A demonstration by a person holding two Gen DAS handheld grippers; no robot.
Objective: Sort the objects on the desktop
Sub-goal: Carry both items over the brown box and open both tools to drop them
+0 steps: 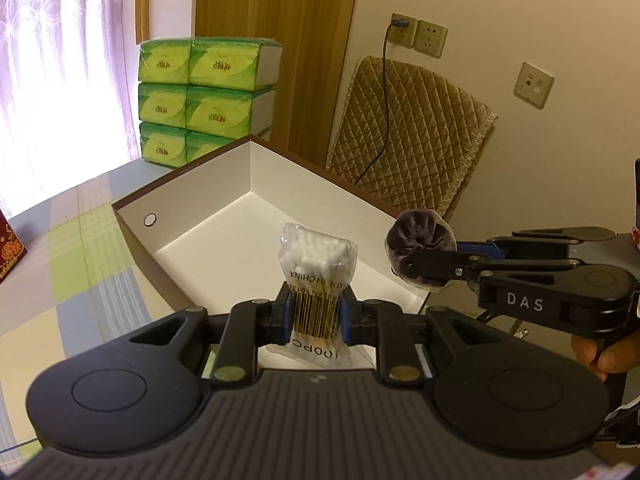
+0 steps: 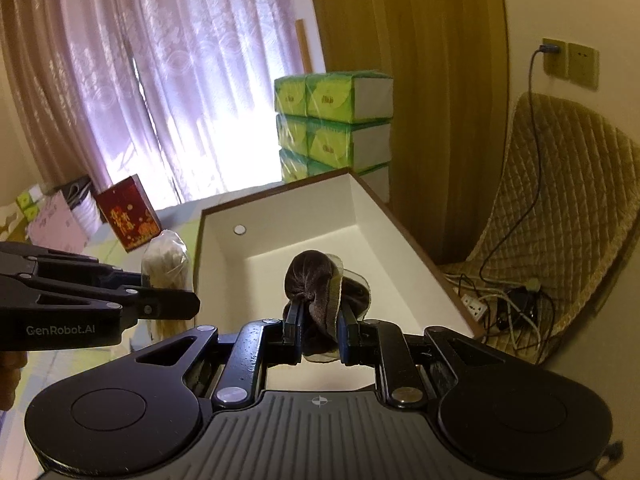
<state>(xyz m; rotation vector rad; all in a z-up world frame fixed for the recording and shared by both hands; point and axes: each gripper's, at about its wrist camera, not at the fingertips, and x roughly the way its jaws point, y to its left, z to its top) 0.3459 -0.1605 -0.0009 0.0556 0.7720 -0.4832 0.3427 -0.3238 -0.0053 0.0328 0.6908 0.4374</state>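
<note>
My left gripper point(image 1: 316, 312) is shut on a clear bag of cotton swabs point(image 1: 316, 264) with a barcode, held upright over the near edge of an open white box point(image 1: 224, 216) with a brown rim. My right gripper point(image 2: 318, 330) is shut on a dark brown velvet scrunchie point(image 2: 316, 280) in clear wrap, held above the same box point(image 2: 276, 224). In the left wrist view the right gripper point(image 1: 420, 268) comes in from the right with the scrunchie point(image 1: 418, 236) over the box's right rim. In the right wrist view the left gripper point(image 2: 172, 300) holds the swab bag point(image 2: 166, 256) left of the box.
The box sits on a plaid tablecloth point(image 1: 80, 264). Stacked green tissue packs point(image 1: 204, 96) stand behind it. A red gift box point(image 2: 128, 216) and pink bags point(image 2: 60, 216) are at the left. A quilted chair point(image 1: 408, 128), wall sockets and cables point(image 2: 500, 300) are at the right.
</note>
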